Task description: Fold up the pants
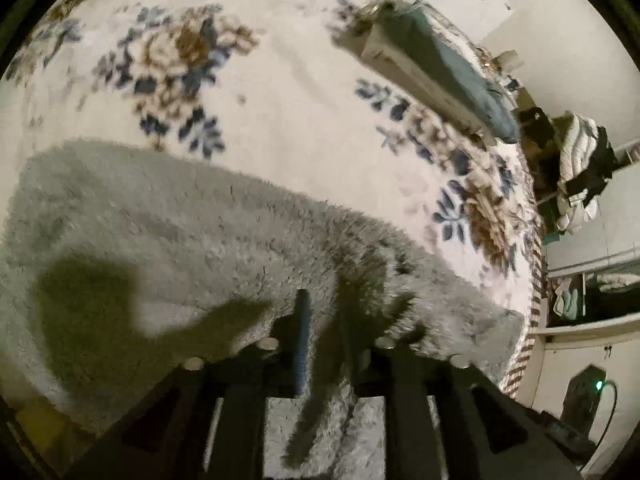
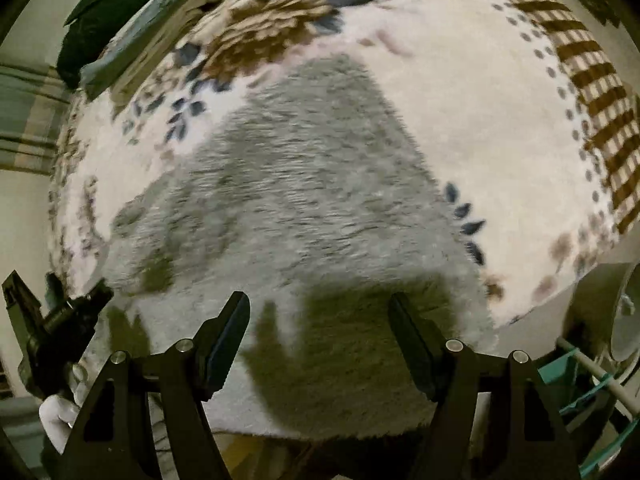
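Grey fleece pants [image 2: 304, 184] were laid on the floral bed [image 2: 460, 100], long axis running away from the right hand-held gripper [image 2: 318, 344], seen spread open just above them. Left hand-held gripper [image 1: 320, 344] was clamped on the near edge.

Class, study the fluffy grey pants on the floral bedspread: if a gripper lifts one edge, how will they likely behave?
The grey pants look like thick fleece, so they would probably droop and fold rather than hold shape. The shaggy pile suggests good grip, unlikely to slip on the floral bedspread. The left gripper appears shut on an edge, though its fingers are hard to make out.
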A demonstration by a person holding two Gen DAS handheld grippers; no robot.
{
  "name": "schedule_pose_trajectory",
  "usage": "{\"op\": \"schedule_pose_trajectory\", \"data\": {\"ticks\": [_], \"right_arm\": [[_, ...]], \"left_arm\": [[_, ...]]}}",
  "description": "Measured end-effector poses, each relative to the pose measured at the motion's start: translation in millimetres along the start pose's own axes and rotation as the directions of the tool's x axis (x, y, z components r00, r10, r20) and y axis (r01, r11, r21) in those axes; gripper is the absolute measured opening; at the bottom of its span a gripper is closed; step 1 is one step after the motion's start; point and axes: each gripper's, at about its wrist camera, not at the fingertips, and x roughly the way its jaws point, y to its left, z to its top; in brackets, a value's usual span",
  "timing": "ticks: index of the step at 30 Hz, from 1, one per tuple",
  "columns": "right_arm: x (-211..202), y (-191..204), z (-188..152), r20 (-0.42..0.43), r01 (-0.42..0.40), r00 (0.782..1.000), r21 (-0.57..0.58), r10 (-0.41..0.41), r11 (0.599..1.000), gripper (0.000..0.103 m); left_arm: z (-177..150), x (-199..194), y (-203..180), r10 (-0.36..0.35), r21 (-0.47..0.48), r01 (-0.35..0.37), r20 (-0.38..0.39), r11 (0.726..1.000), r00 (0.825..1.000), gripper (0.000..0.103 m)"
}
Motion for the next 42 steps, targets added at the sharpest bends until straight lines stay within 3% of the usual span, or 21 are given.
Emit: {"op": "schedule_pose_trajectory", "data": {"ticks": [2,4,6,8,11,12,13,14,15,16,21,23,26,29,31,32,36,37,39,40,42], "right_arm": [[-6.2,25.8,3.9,-0.019,-0.048,0.999,-0.069,0.046,0.996,0.074],[-10.6,69.2,9.1,-0.042,-0.073,0.997,-0.224,0.065,0.972,0.074],[-7.7,116.4,9.6,-0.055,-0.028,0.998,-0.433,0.005,0.901,0.074],[6.9,165.5,4.7,-0.034,0.050,0.995,-0.668,-0.097,0.742,0.074],[39.8,206.7,-6.2,-0.005,0.101,0.978,-0.859,-0.206,0.502,0.070],[52.1,215.5,-11.5,0.003,0.104,0.971,-0.904,-0.238,0.414,0.049],[62.6,220.0,-15.1,0.014,0.114,0.961,-0.931,-0.277,0.347,0.009],[69.9,222.3,-15.6,0.034,0.133,0.951,-0.942,-0.306,0.308,0.005],[71.2,224.7,-13.8,0.046,0.140,0.952,-0.945,-0.303,0.297,0.005],[67.6,227.4,-8.9,0.051,0.141,0.959,-0.940,-0.280,0.311,0.005],[42.1,229.6,36.4,0.038,0.128,0.985,-0.825,-0.171,0.551,0.005],[49.0,224.8,47.4,0.019,0.121,0.984,-0.793,-0.176,0.597,0.005],[65.8,215.8,53.2,-0.095,0.057,0.977,-0.743,-0.189,0.667,0.006],[68.0,197.2,66.5,-0.180,-0.004,0.973,-0.635,-0.143,0.773,0.020],[51.2,179.6,72.4,-0.172,-0.024,0.981,-0.557,-0.086,0.830,0.074],[41.8,170.3,73.5,-0.161,-0.031,0.985,-0.523,-0.062,0.852,0.081],[6.4,119.7,73.9,-0.087,0.006,0.995,-0.378,-0.042,0.926,0.083],[-0.6,104.2,71.2,-0.068,0.027,0.996,-0.344,-0.053,0.939,0.083],[-10.6,74.4,68.2,-0.047,0.054,0.996,-0.280,-0.070,0.958,0.083],[-13.2,57.4,65.1,-0.050,0.064,0.996,-0.244,-0.079,0.968,0.083],[-14.8,28.5,57.6,-0.055,0.086,0.994,-0.189,-0.098,0.978,0.083]], "left_arm": [[-4.9,-8.1,-5.0,0.007,0.039,-0.007,-0.005,0.999,1.000,0.043],[-14.8,-9.0,-4.6,0.041,0.062,-0.039,-0.020,0.997,0.999,0.057],[-25.1,-4.5,-0.3,0.064,0.067,-0.062,-0.038,0.996,0.997,0.057],[-36.4,5.0,5.5,0.110,0.067,-0.105,-0.071,0.992,0.991,0.057],[-54.9,9.9,18.8,0.144,0.046,-0.140,-0.099,0.989,0.985,0.057],[-61.5,9.6,24.5,0.144,0.033,-0.141,-0.108,0.989,0.984,0.057],[-65.3,9.5,27.5,0.146,0.025,-0.144,-0.113,0.989,0.983,0.057],[-69.1,9.3,30.8,0.149,0.016,-0.148,-0.117,0.989,0.982,0.057],[-72.7,7.8,34.3,0.147,0.006,-0.147,-0.122,0.989,0.982,0.057],[-75.7,6.0,37.7,0.141,-0.005,-0.142,-0.126,0.990,0.982,0.057],[-81.7,-4.5,37.7,0.108,-0.027,-0.112,-0.120,0.993,0.987,0.057],[-83.7,-7.2,32.4,0.085,-0.028,-0.089,-0.124,0.996,0.989,0.057],[-85.3,-3.6,17.8,0.057,-0.016,-0.060,-0.141,0.998,0.988,0.057],[-81.4,6.2,-2.5,0.018,0.003,-0.018,-0.150,1.000,0.989,0.057],[-75.7,17.4,-19.0,-0.007,0.030,0.012,-0.160,0.999,0.987,0.057],[-73.5,23.2,-25.4,-0.013,0.048,0.021,-0.166,0.999,0.986,0.057],[-68.3,70.0,-52.2,0.031,0.155,0.004,-0.222,0.988,0.974,0.059],[-68.0,82.0,-55.8,0.061,0.184,-0.018,-0.229,0.983,0.972,0.057],[-66.2,81.3,-55.7,0.031,0.191,0.003,-0.175,0.982,0.984,0.020],[-65.3,76.6,-54.5,0.012,0.187,0.020,-0.168,0.982,0.986,0.006],[-64.3,55.9,-47.6,-0.009,0.182,0.031,-0.124,0.983,0.992,0.006]]}}
